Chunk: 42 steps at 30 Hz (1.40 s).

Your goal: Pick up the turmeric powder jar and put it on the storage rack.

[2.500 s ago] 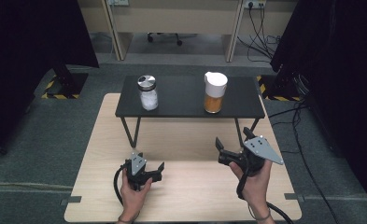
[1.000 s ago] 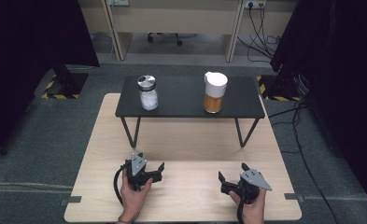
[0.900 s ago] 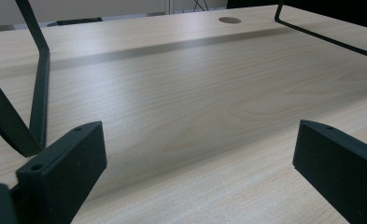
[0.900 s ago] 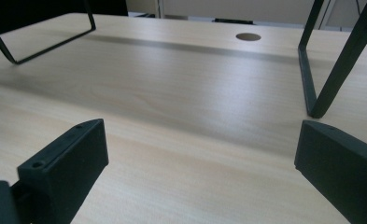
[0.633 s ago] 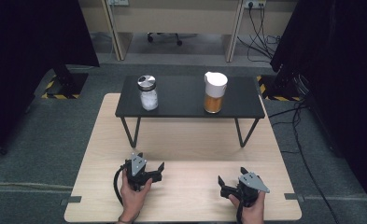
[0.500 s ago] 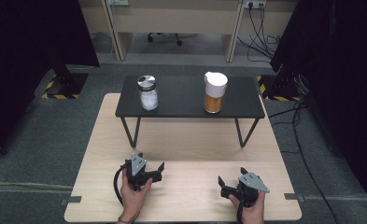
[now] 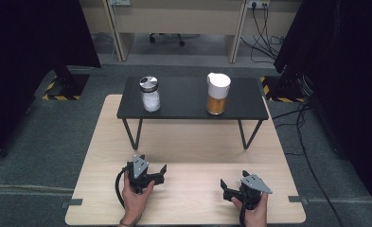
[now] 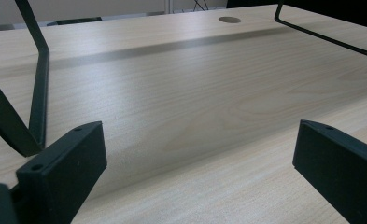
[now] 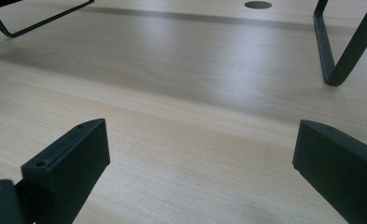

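The left claw [image 7: 151, 168] is resting low on the wooden table [image 7: 193, 142] with its jaws wide open and nothing between them. The right claw [image 7: 234, 185] is sitting low on the table too, jaws wide open and holding nothing. Far ahead of both claws a small black stand [image 7: 183, 97] is standing on the table. On it, ahead of the left claw, a jar [image 7: 149, 94] of white stuff is standing upright. Ahead of the right claw, a white-topped jar [image 7: 217, 93] of orange stuff is standing upright.

Tabletop [image 7: 193, 156] free ahead; shelf legs [image 7: 132, 135] flank path.
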### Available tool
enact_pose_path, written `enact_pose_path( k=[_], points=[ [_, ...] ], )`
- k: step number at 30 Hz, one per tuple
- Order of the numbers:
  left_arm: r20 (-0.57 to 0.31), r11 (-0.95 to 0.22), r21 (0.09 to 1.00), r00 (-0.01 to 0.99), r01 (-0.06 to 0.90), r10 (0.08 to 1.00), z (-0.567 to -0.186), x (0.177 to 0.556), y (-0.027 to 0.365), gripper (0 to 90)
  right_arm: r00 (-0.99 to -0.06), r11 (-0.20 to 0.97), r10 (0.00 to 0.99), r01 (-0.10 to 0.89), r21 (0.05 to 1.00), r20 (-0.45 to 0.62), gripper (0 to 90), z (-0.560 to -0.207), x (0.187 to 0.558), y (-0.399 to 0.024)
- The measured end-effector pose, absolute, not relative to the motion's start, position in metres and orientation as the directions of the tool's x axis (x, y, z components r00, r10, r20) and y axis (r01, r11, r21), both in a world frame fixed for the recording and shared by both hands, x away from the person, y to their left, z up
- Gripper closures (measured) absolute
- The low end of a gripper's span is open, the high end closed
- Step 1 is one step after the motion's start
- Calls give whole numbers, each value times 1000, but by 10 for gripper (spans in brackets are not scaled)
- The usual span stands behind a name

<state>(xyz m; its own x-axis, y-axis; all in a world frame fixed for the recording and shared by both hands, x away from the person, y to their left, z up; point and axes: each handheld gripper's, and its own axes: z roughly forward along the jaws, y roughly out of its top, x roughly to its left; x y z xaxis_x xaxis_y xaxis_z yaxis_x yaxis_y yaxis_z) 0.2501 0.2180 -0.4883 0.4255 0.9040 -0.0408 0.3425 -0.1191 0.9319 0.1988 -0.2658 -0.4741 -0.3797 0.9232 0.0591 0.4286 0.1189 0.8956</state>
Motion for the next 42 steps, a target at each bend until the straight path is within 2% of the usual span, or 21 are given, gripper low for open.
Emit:
enact_pose_path(
  k=[6,42],
  points=[
    [-40,-120,931,426,344,904,-488,250,218,21,-384,145,923,437,888,39,40,-472,201,-262],
    [-40,-121,931,426,343,904,-488,250,217,21,-374,124,926,442,888,57,40,-472,201,-264]
  ],
)
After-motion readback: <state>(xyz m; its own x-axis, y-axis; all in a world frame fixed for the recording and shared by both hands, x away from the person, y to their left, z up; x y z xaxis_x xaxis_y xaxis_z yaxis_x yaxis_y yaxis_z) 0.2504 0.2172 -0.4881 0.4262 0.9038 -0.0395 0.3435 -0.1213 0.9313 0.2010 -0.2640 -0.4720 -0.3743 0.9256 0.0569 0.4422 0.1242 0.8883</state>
